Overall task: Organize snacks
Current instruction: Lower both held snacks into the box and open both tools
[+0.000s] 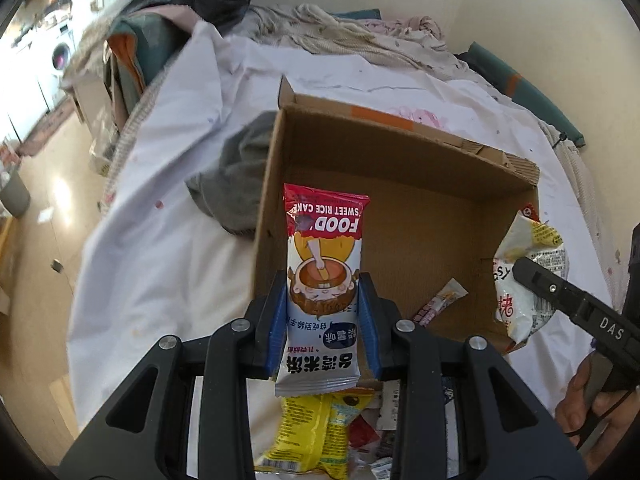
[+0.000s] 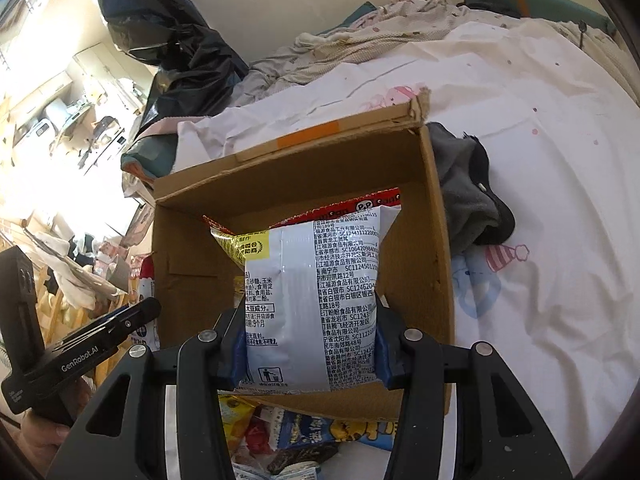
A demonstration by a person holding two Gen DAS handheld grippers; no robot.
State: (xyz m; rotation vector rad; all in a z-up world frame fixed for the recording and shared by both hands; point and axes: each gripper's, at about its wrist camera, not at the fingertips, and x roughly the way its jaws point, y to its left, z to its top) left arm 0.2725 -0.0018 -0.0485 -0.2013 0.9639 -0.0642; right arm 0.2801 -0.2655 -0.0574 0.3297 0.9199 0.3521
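My left gripper (image 1: 323,300) is shut on a red and white sweet rice cake packet (image 1: 324,264), held upright over the near left part of an open cardboard box (image 1: 400,152). A small pink snack stick (image 1: 440,300) lies on the box floor. My right gripper (image 2: 310,336) is shut on a white snack bag (image 2: 316,300) with printed text, held over the same box (image 2: 436,240). That bag also shows at the box's right edge in the left wrist view (image 1: 528,276).
The box sits on a bed with a white sheet (image 2: 540,160). A grey cloth (image 2: 468,196) lies beside the box. A pile of loose snack packets (image 1: 312,432) lies in front of the box, also in the right wrist view (image 2: 304,432). Rumpled bedding (image 1: 340,28) lies behind.
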